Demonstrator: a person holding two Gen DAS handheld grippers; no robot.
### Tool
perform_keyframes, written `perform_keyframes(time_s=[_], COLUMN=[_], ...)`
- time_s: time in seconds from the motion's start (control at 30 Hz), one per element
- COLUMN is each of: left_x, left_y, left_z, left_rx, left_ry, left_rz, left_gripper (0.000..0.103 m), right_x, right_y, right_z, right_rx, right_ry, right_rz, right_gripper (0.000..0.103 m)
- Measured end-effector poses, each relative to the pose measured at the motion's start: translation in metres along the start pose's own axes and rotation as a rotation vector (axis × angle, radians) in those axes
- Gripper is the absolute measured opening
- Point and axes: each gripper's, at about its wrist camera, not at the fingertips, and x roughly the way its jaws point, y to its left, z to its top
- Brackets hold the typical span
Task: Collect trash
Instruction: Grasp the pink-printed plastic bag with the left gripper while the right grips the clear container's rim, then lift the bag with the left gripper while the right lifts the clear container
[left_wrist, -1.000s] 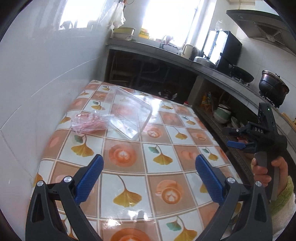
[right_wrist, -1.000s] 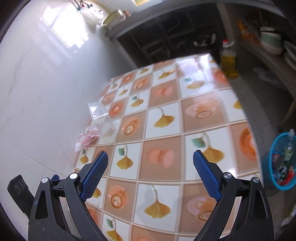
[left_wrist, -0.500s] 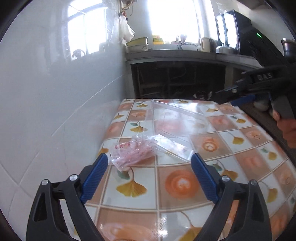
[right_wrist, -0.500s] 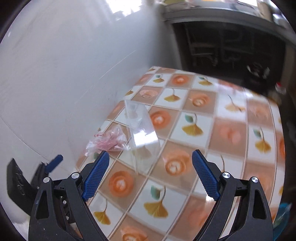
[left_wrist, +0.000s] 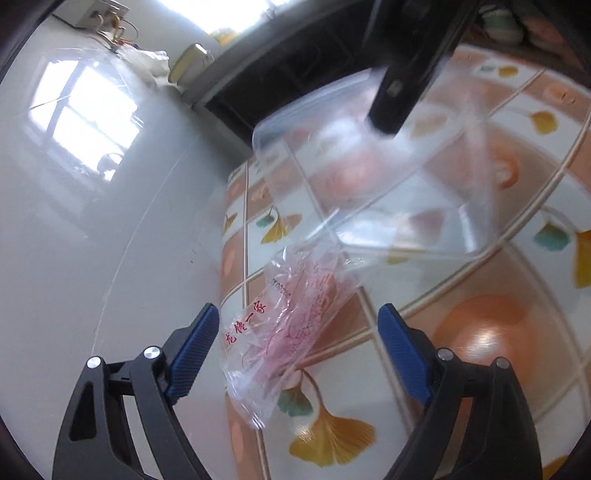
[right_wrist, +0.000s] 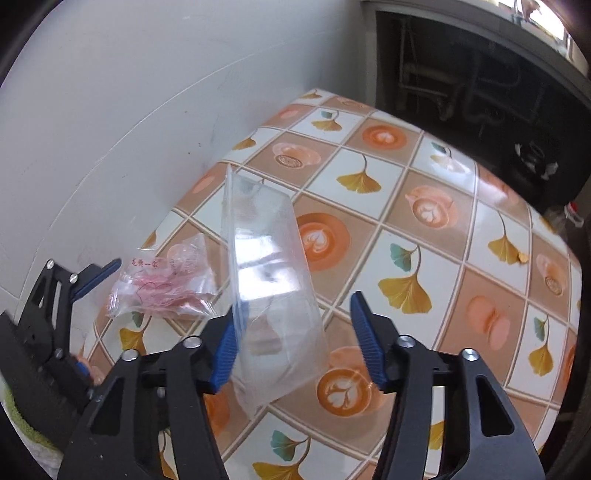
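- The left tongs (left_wrist: 297, 354) are closing around the crumpled plastic bag (left_wrist: 291, 325) on the desk (right_wrist: 424, 229) by the wall; its long axis runs away from them.
- The right tongs (right_wrist: 291, 339) are closing astride the clear box (right_wrist: 271, 291); neither pair grips yet.

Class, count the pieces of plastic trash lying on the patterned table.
2. A crumpled bag with red print lies near the wall between the left gripper's closing jaws; a clear container beside it sits between the right gripper's closing jaws. None seems hidden.
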Motion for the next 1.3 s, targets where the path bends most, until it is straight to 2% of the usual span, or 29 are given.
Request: perform_keyframes(time_s=[0.07,0.13,0.17,0.23,0.3,0.47,0.7,0.8,0.87,0.93,0.97,1.03,1.17,1.27,1.3], left_x=[0.011,0.017,0.017,0.021,0.025,0.015,-0.025,-0.054,-0.069,-0.085,-0.09,-0.103,-0.123,-0.137,-0.14], left_y=[0.005,0.009,0.011,0.012,0.01,0.011,0.002,-0.009,-0.015,-0.021,-0.023,-0.03,-0.05,-0.058,-0.058], left_z=[0.001,0.003,0.005,0.006,0.007,0.005,0.001,-0.012,-0.019,-0.026,-0.029,-0.037,-0.047,-0.06,-0.061], left_rx=[-0.01,-0.032,-0.037,-0.037,-0.047,-0.077,-0.132,-0.158,-0.176,-0.191,-0.2,-0.221,-0.176,-0.164,-0.172], left_ry=[0.02,0.036,0.041,0.056,0.067,0.07,0.06,0.052,0.047,0.04,0.038,0.041,0.041,0.03,0.028], left_rz=[0.0,-0.02,-0.021,-0.028,-0.06,-0.113,-0.237,-0.293,-0.326,-0.354,-0.365,-0.415,-0.453,-0.461,-0.471], left_gripper=[0.076,0.066,0.06,0.046,0.024,0.009,0.003,0.003,0.003,0.003,0.003,0.003,0.003,0.003,0.003], right_x=[0.0,-0.002,-0.001,-0.003,-0.008,-0.024,-0.056,-0.066,-0.066,-0.061,-0.055,-0.039,-0.007,0.014,0.017], right_y=[-0.01,-0.021,-0.025,-0.037,-0.049,-0.064,-0.074,-0.075,-0.074,-0.066,-0.062,-0.054,-0.049,-0.046,-0.046], right_z=[-0.002,-0.005,-0.006,-0.01,-0.017,-0.041,-0.076,-0.074,-0.066,-0.054,-0.049,-0.036,-0.021,-0.019,-0.02], right_rx=[0.026,0.056,0.072,0.111,0.148,0.18,0.204,0.211,0.217,0.189,0.179,0.16,0.167,0.159,0.161], right_ry=[0.009,0.016,0.02,0.027,0.025,0.015,-0.01,-0.03,-0.042,-0.048,-0.045,-0.026,0.007,0.05,0.057], right_rz=[0.0,0.0,0.006,0.021,0.029,0.032,0.028,0.037,0.049,0.061,0.057,0.037,-0.006,-0.027,-0.025], right_gripper=[0.036,0.026,0.024,0.011,0.006,0.001,0.001,0.006,0.02,0.052,0.054,0.054,0.053,0.033,0.022])
